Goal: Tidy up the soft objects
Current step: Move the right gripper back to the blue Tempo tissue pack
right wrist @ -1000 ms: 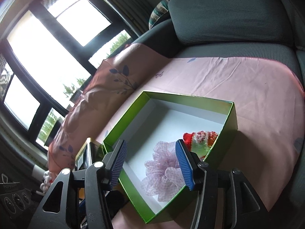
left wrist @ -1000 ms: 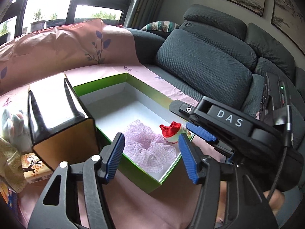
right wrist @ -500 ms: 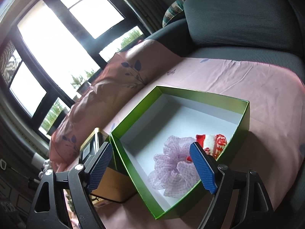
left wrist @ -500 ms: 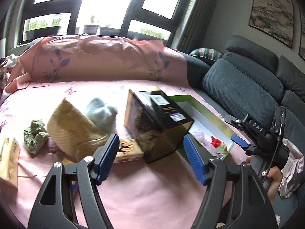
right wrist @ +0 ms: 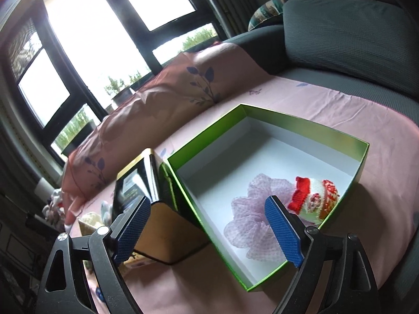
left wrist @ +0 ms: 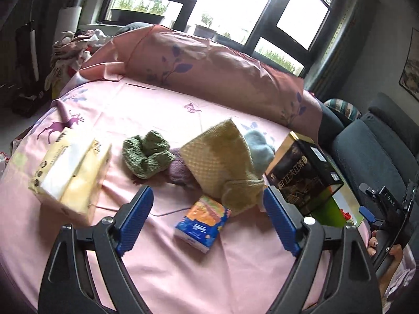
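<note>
- While the left claw (left wrist: 207, 221) hangs over the pink sheet (left wrist: 125, 110) with its jaws spreading apart and nothing between them, the soft pile sits just beyond its blue pads — that's the work left to do.
- Green knitted scrunchie (left wrist: 146, 154) lies left of centre in the pile, clear on its near and left sides. It looks light and squashy; my call is a pinch across one thick fold, since it will compress rather than slip.
- Yellow waffle-knit cloth (left wrist: 222, 157) is draped in a peak over the middle, its lower edge resting by the blue tissue pack (left wrist: 201, 219). It's limp, so it will likely trail and sag — taking it at the bunched lower fold looks safer than at the tip.
- Mauve soft piece (left wrist: 180, 171) is half tucked under the cloth, and a pale blue fluffy thing (left wrist: 259, 146) peeks out behind it; both are partly hidden, so lifting the cloth first seems wise.
- Stiff items stand around them: the yellow tissue packet (left wrist: 70, 172) at left, the dark tea box (left wrist: 303, 175) at right, hard against the green box (right wrist: 309, 128).
- Right claw (right wrist: 209, 231) hovers at the green box's near rim, jaws widening too, gripping nothing.
- Inside the box already, at its near right corner: a lilac mesh scrunchie (right wrist: 251, 209) touching a red-and-white knitted toy (right wrist: 316, 198).
</note>
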A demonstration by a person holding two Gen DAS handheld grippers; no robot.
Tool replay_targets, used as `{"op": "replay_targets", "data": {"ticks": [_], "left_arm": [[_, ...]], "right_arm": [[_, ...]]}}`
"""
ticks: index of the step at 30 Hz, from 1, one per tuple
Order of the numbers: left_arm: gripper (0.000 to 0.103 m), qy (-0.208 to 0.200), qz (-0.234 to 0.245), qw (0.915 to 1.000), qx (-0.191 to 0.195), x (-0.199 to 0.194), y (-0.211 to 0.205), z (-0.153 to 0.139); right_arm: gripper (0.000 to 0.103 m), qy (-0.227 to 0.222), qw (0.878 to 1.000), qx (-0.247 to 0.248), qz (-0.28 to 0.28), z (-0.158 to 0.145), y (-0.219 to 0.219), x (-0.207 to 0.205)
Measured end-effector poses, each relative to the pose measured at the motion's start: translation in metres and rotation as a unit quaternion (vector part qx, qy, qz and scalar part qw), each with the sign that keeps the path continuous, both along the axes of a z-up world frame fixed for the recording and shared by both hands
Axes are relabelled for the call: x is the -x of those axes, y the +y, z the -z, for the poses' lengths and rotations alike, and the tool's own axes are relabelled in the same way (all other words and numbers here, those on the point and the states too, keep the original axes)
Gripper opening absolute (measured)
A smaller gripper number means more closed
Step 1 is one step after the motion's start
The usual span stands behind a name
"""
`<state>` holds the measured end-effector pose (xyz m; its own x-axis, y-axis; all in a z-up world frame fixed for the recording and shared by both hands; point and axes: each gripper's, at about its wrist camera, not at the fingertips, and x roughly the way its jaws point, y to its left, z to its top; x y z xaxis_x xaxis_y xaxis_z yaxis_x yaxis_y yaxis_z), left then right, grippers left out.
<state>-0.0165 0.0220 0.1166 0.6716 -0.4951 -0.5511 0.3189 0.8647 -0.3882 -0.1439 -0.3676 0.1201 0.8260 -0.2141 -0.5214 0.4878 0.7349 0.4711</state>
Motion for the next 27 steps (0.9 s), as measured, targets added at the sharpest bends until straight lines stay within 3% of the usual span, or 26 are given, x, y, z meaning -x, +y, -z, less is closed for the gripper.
{"op": "replay_targets", "data": {"ticks": [4, 7, 13, 18, 21, 24, 27], "left_arm": [[0.088, 0.003, -0.033, 0.9977, 0.06, -0.004, 0.042, 0.004], [0.088, 0.043, -0.044, 0.9946, 0.084, -0.015, 0.053, 0.015], [0.088, 0.066, -0.069, 0.9922, 0.08, -0.019, 0.057, 0.023], [0.088, 0.062, -0.093, 0.9924, 0.05, -0.018, 0.055, 0.024], [0.088, 0.05, -0.12, 0.9913, 0.022, -0.019, 0.058, 0.025], [0.088, 0.034, -0.149, 0.9882, -0.009, -0.019, 0.063, 0.024], [0.088, 0.035, -0.157, 0.987, -0.008, -0.021, 0.069, 0.025]], "right_arm": [[0.092, -0.028, 0.999, 0.001, -0.043, -0.007, 0.022, -0.007], [0.092, -0.034, 0.995, -0.004, -0.092, -0.01, 0.045, -0.021], [0.092, -0.009, 0.993, 0.028, -0.117, -0.017, 0.099, -0.042], [0.092, 0.057, 0.984, 0.027, -0.164, -0.004, 0.147, -0.074], [0.092, 0.115, 0.976, -0.047, -0.182, 0.016, 0.164, -0.1], [0.092, 0.149, 0.957, -0.134, -0.208, 0.038, 0.173, -0.129], [0.092, 0.171, 0.958, -0.152, -0.174, 0.057, 0.181, -0.146]]}}
